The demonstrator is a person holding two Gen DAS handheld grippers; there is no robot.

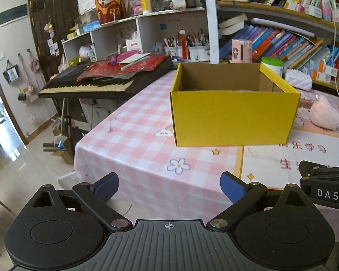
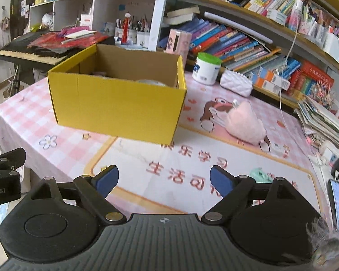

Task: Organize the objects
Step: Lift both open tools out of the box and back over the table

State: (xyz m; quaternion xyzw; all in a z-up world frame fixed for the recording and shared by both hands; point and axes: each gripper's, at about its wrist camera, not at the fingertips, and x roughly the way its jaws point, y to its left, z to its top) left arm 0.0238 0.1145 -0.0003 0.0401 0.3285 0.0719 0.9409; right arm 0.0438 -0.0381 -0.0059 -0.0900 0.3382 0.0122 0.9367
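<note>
Blue-padded black left tongs [image 1: 169,186] stand wide apart with nothing between the pads, hanging over the near edge of the desk [image 1: 135,149], which is covered with a pink-and-white checked cloth. Straight ahead of them, well apart, sits the open yellow cardboard box [image 1: 235,117] with a plain brown inside; it rests flat on the cloth, its long side facing the tongs. Just to the right of the left tongs, part of the other black tool pokes into view. The right tongs [image 2: 164,180], the same blue-padded make, are likewise spread and grasp nothing, held above a printed mat with red characters. From them the yellow box [image 2: 117,110] lies ahead and to the left, apart from the pads; something pale shows low inside it, too hidden to name. Ahead and to the right of the right tongs lies a fluffy pink plush toy [image 2: 246,124] on the cloth, and beyond the box stands a white tub with a green lid [image 2: 206,68], beside a white quilted pouch [image 2: 236,83].
</note>
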